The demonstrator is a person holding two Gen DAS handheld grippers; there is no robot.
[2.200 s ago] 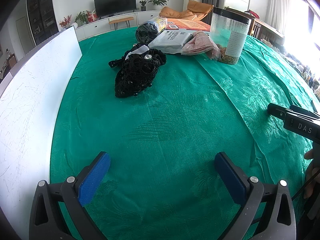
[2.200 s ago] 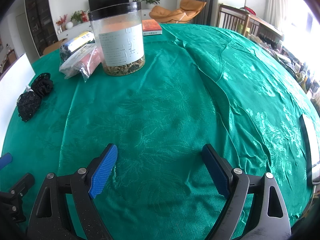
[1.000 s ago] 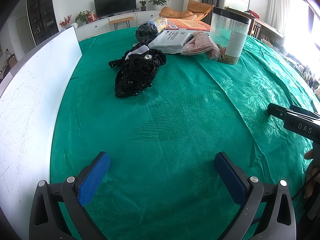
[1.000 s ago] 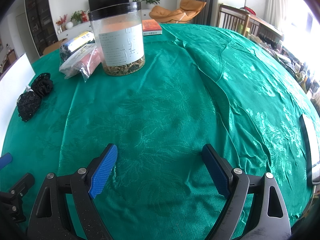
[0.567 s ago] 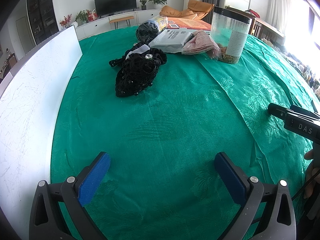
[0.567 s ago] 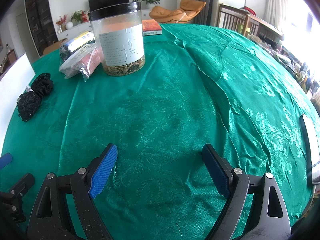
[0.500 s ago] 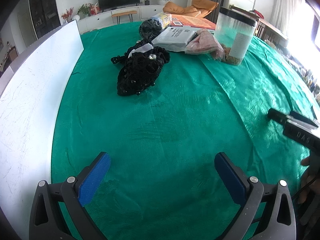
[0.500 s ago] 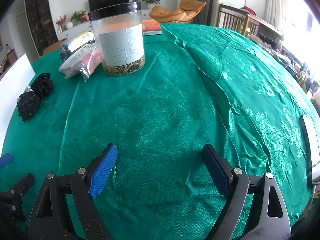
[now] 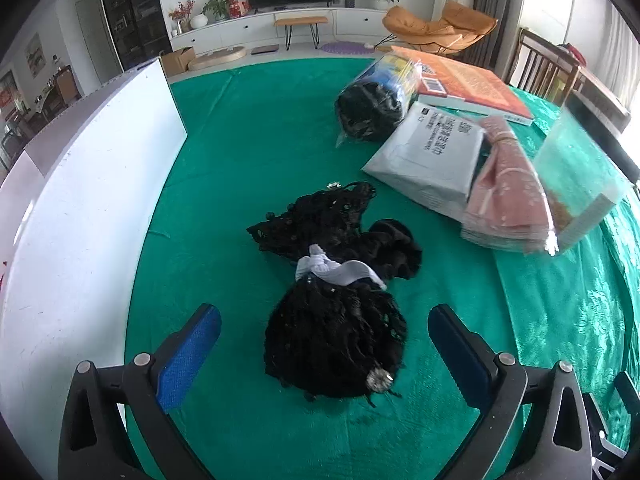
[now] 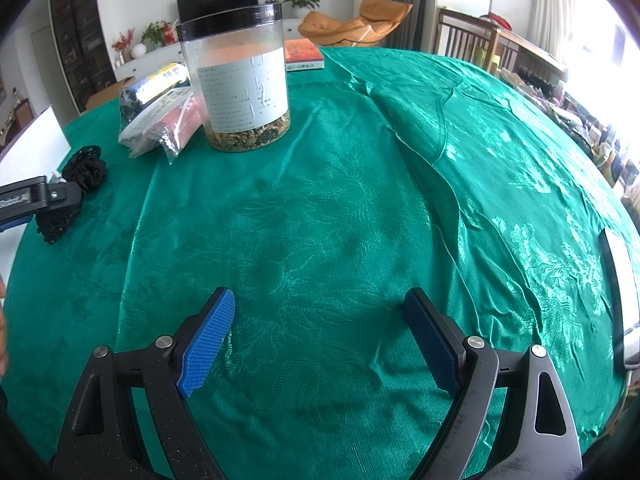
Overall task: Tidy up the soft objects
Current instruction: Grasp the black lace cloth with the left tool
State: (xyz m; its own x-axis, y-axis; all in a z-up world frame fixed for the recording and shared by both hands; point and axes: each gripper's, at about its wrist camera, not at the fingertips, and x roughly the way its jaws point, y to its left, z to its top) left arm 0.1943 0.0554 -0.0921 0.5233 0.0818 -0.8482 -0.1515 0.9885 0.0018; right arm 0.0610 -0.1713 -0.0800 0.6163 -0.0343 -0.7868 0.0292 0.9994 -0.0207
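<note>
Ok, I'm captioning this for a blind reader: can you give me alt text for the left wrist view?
The open left gripper straddles a black lace bundle with a white band, not yet gripping it, on a green tablecloth. Beyond lie a white packet, a bagged pink cloth, an orange book and a white board at left.

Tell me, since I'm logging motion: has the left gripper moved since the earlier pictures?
Yes. The left gripper has advanced toward the black mesh bundle, now between its open fingers; the white board looms closer alongside.
</note>
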